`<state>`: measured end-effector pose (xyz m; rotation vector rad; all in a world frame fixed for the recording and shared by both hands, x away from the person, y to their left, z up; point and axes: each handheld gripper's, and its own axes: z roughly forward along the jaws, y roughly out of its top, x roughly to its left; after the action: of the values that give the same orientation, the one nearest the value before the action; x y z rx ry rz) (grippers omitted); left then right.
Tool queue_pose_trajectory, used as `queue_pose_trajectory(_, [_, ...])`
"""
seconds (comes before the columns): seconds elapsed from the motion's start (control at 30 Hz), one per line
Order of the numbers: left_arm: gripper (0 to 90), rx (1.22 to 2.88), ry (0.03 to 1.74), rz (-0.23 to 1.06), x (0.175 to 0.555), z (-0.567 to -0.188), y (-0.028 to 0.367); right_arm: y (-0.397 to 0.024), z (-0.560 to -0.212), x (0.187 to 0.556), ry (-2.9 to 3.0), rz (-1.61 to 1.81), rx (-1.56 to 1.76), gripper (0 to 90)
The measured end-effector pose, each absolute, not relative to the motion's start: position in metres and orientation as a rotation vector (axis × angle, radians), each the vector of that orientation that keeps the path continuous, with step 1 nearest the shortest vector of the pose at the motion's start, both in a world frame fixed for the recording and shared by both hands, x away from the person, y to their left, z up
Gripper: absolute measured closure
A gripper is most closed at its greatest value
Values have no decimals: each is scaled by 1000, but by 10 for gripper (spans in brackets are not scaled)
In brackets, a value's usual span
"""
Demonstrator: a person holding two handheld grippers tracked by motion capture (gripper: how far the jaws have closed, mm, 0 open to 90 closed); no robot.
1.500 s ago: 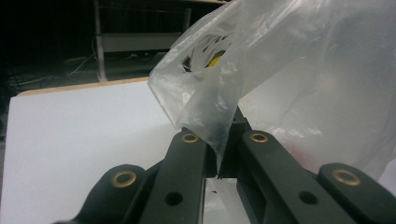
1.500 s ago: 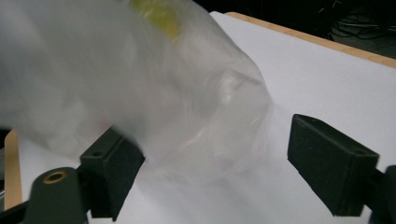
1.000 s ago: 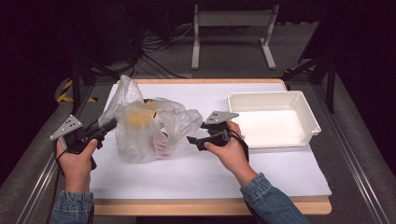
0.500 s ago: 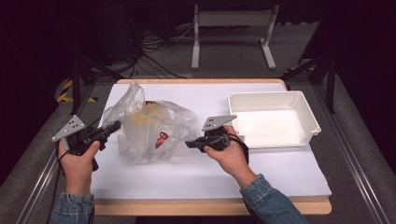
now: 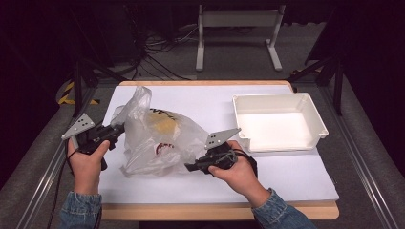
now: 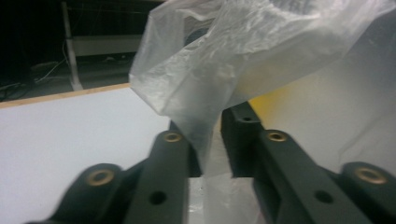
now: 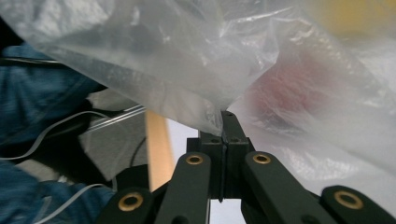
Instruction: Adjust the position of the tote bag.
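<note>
A clear plastic bag lies on the white sheet with something yellow and something red-printed inside. My left gripper is at the bag's left edge. In the left gripper view its jaws have just been opening and stand slightly apart, with a fold of the bag hanging loosely between them. My right gripper is at the bag's near right corner. In the right gripper view its jaws are shut on a pinch of the bag's film.
An empty white tray stands at the right of the white sheet. The wooden table edge runs along the front, and metal rails flank the table. A stand and cables lie on the floor behind.
My right gripper has closed on the bag's corner and drawn it toward the near edge. The bag has sunk flatter and stretched. The left hand has stayed in place.
</note>
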<state>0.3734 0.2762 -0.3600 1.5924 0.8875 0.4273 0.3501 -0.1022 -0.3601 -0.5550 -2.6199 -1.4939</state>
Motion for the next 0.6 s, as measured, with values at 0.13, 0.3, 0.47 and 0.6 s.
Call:
queue_pose_trajectory(0.13, [233, 1569, 946, 473, 365, -358, 281, -113, -362, 361, -2648, -1529, -643, 899])
queue_pose_trajectory(0.3, [76, 1572, 943, 522, 342, -349, 288, -118, -366, 375, -2631, -1588, -734, 898])
queue_pose_trajectory(0.47, [89, 1675, 845, 435, 326, -350, 277, -118, -371, 384, -2619, -1617, -799, 897])
queue_pose_trajectory(0.6, [111, 1758, 764, 410, 330, -363, 259, -120, -373, 388, -2601, -1641, -834, 883])
